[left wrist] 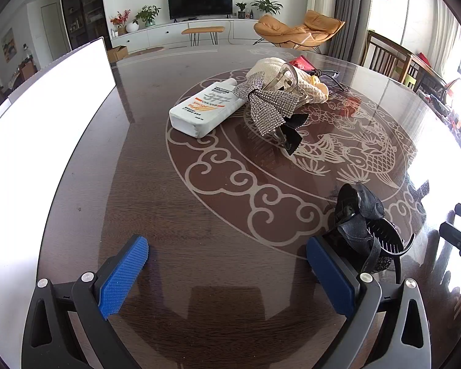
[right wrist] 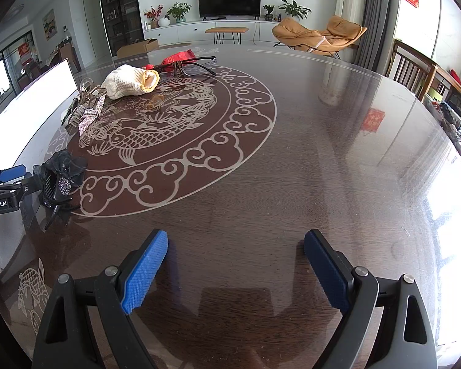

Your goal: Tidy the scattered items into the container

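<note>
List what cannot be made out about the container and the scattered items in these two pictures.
- Container: overexposed white in both views; inside hidden.
- Sunscreen bottle: cap behind the rhinestone hair clip in the left view.
- Glasses: mostly behind the knitted pouch, left view.
- Red packet: print too small.

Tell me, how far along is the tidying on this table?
Barely begun, by the look of it. Both grippers, left and right, are open and empty. The sunscreen bottle, rhinestone hair clip, cream knitted pouch, glasses, red packet and black bow claw clip all lie on the table. The white container stands at the left; its inside cannot be seen.
</note>
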